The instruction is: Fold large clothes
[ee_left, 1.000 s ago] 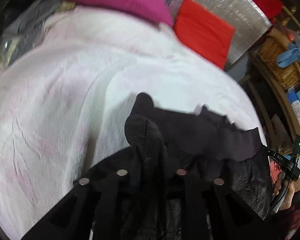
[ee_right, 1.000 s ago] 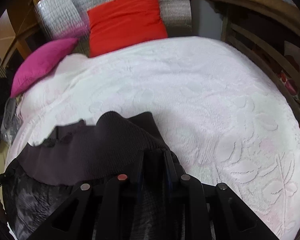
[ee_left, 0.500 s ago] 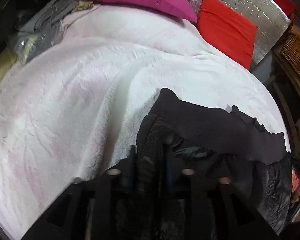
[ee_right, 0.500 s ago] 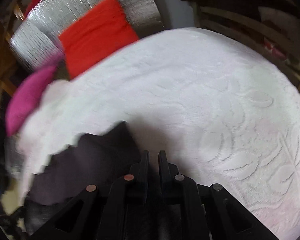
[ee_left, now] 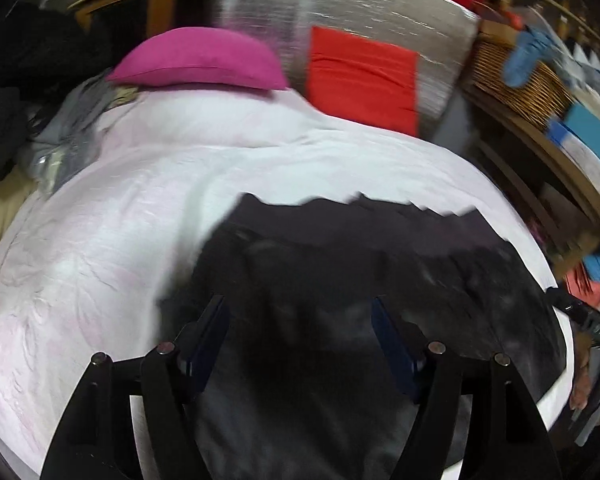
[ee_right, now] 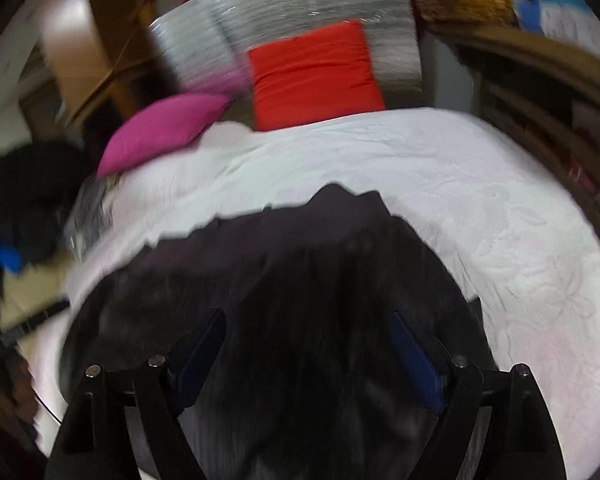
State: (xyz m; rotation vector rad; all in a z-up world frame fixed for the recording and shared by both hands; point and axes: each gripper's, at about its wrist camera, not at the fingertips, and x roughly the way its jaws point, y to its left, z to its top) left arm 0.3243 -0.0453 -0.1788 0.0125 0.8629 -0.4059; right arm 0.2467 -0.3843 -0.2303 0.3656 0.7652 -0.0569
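A large dark garment (ee_left: 340, 248) with a shiny lining lies spread on the white bedspread (ee_left: 100, 240), its upper edge folded over in a jagged line. My left gripper (ee_left: 298, 320) hovers over the garment's near left part. Its jaws are opening, and the blue pads (ee_left: 204, 332) stand wide apart with cloth below them, not pinched. In the right wrist view the same garment (ee_right: 300, 248) fills the middle. My right gripper (ee_right: 308, 336) is above its right part. Its jaws are opening too, with nothing pressed between them. A hand (ee_left: 584, 376) shows at the left view's right edge.
A magenta cushion (ee_left: 196, 64) and a red cushion (ee_left: 360, 80) lean at the head of the bed against a silver foil panel (ee_left: 340, 4). A wicker basket (ee_left: 512, 76) sits on wooden shelving at the right. Dark clothes (ee_right: 24, 188) and a grey bag (ee_left: 64, 136) lie at the left.
Both grippers were shut on the garment's folded edge. They have let go, opened wide and drawn back toward the near side. The garment now lies flat on the bed.
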